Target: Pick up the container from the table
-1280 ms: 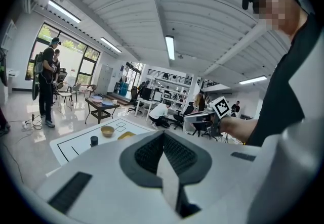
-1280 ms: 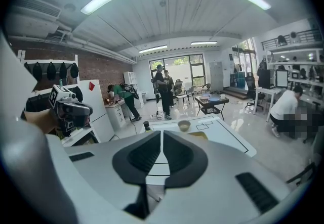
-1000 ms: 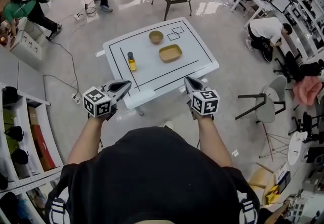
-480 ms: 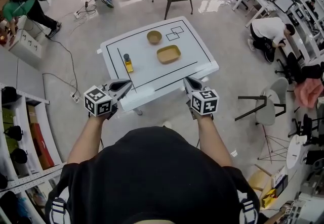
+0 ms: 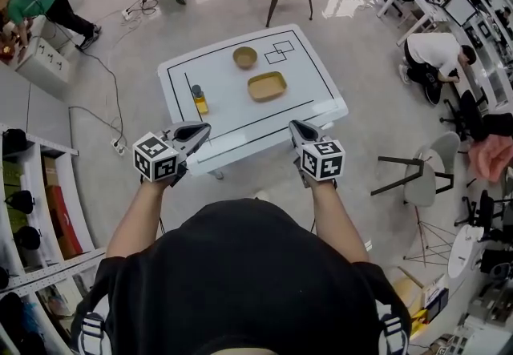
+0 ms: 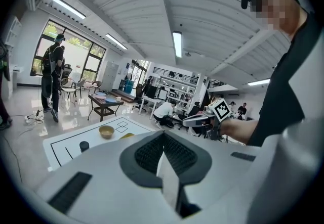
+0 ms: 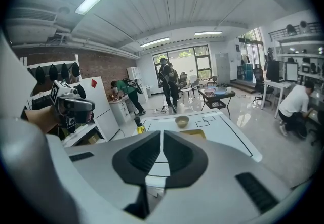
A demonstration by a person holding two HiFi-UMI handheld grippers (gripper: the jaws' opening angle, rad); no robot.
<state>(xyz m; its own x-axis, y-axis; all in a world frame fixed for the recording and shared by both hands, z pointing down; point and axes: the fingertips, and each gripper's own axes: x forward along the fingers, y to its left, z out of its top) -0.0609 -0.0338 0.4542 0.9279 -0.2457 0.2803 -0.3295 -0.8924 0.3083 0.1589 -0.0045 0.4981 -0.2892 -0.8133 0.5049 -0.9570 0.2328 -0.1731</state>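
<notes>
On the white table [image 5: 314,82], right of centre, sits the shallow yellow container [image 5: 268,86], probably light, stiff, slick plastic, best pinched at its rim; left gripper [image 5: 200,131] and right gripper [image 5: 295,127] clenched, empty.

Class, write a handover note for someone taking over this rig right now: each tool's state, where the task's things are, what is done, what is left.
Left tool: shut, empty, held by the table's near edge.
Right tool: shut, empty, also by the near edge.
Rectangular tan container: on the white table, untouched; round bowl beyond it, yellow bottle to its left.
Done: nothing picked up yet.
Left: reach in, open a tool, grip the container, lift it off the table.
</notes>
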